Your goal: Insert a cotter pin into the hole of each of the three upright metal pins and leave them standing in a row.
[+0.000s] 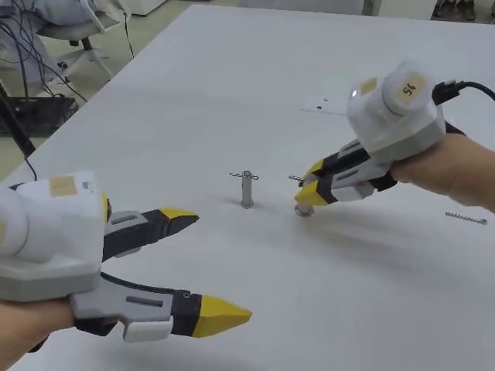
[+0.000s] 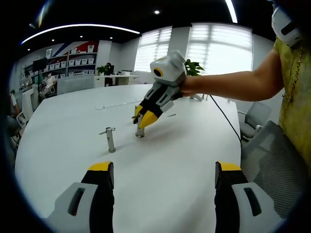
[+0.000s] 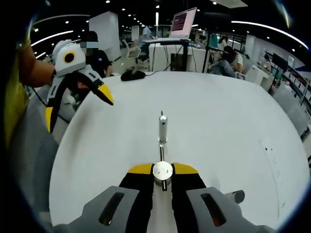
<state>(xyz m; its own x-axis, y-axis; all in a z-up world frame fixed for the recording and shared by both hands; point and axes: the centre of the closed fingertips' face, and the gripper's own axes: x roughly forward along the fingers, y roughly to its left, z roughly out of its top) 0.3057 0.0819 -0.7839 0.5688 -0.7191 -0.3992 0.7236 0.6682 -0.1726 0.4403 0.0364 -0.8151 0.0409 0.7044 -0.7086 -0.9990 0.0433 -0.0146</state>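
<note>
Between the two tongs, head view: upright metal pin (image 1: 247, 189), fitted cotter pin (image 1: 244, 175) through its top, standing free on the white bench (image 1: 232, 77). Right tongs (image 1: 305, 192) pinch the second metal pin (image 1: 304, 209); a loose cotter pin (image 1: 466, 219) lies behind them. Left tongs (image 1: 216, 267) spread wide, holding nothing.
Left gripper view: own jaws wide apart, both pins ahead.
Right gripper view: jaws pressed on the second metal pin's round head, the free pin straight ahead.

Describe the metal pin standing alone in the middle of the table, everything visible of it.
The pin is a slim, silvery metal post, upright on the white table, with a wider foot. A thin wire piece crosses it near the top, sticking out on both sides. Nothing grips it; the right gripper, closed on a second pin, is beside it but apart.
</note>
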